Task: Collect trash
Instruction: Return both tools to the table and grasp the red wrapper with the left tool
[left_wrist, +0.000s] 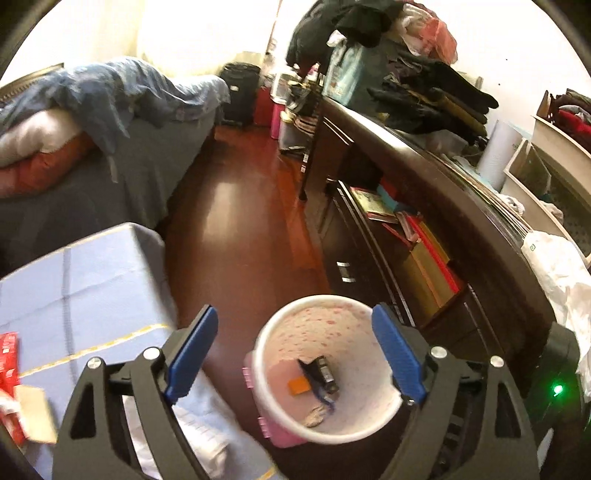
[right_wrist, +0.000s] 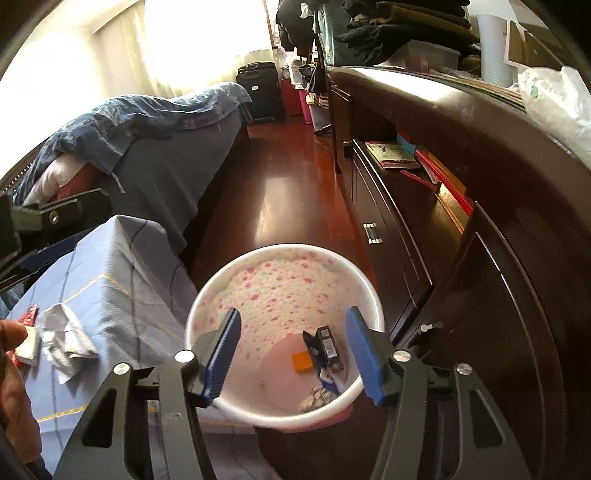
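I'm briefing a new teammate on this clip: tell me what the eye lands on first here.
First, the round white bin with a pink flower-print lining, on the red-brown floor beside the dark wooden dresser; a small dark box and an orange square scrap lie inside. The open right gripper hangs above it. At left, crumpled white paper sits on the light blue checked cloth.

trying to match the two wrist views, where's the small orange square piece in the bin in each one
Left wrist view: the small orange square piece lies on the bin floor, low centre, left of the dark box.
Right wrist view: the same piece sits low centre, between the blue pads, again left of the dark box.
Shared landmark: the round white bin with pink floral lining, beside the dark wooden dresser.
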